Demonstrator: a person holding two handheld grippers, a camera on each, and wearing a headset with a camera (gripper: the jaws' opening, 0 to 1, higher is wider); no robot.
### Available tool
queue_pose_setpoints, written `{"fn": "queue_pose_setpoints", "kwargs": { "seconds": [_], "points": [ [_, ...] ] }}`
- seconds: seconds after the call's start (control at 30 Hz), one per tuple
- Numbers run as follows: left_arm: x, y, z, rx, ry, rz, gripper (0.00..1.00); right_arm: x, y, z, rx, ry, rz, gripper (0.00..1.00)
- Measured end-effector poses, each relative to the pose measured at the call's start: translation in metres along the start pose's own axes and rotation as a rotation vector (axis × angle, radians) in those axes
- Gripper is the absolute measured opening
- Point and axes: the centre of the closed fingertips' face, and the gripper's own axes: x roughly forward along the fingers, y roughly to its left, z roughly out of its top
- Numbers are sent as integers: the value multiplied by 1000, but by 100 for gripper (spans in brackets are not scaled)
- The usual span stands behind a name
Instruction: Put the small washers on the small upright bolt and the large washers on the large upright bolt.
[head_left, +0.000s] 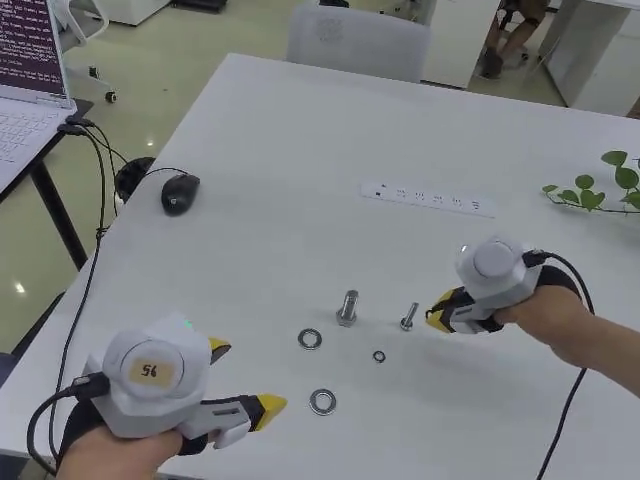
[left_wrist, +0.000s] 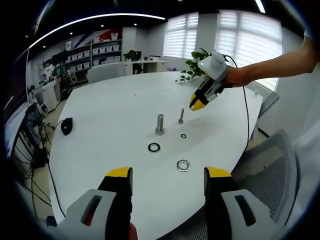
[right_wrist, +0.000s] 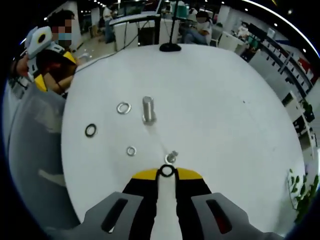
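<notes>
No washer is seen on either bolt yet. A small steel ring washer (right_wrist: 166, 171) is clenched in the right claw (right_wrist: 166, 173) at the bottom centre of the right gripper view, just beside the small upright steel bolt (right_wrist: 171, 157). A second small washer (head_left: 379, 356), a large flat steel washer (head_left: 310, 339) and another large washer (head_left: 322, 402) are left lying on the white worktop (head_left: 260, 150), near the large upright steel bolt (head_left: 347, 308). The left claw (left_wrist: 168, 173) is held released and empty. A black computer mouse (head_left: 180, 192) and a white power strip (head_left: 428, 197) are set well apart from the bolts. Nothing is judged to block them.
</notes>
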Motion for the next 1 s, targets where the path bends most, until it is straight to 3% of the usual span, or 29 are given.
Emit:
{"fn": "queue_pose_setpoints", "kwargs": {
  "seconds": [0.2,0.47,0.6,1.0],
  "points": [
    [-2,3,0,-7,-4,7,57,4,-7,12,-38,12,7,13],
    [-3,5,-2,-16,-3,13,57,12,-9,16,-95,53,25,13],
    [-4,6,-3,-21,-4,17,57,15,-10,12,-94,78,30,13],
    [-3,7,-3,-25,-4,21,57,17,-9,13,-88,80,38,13]
  ]
}}
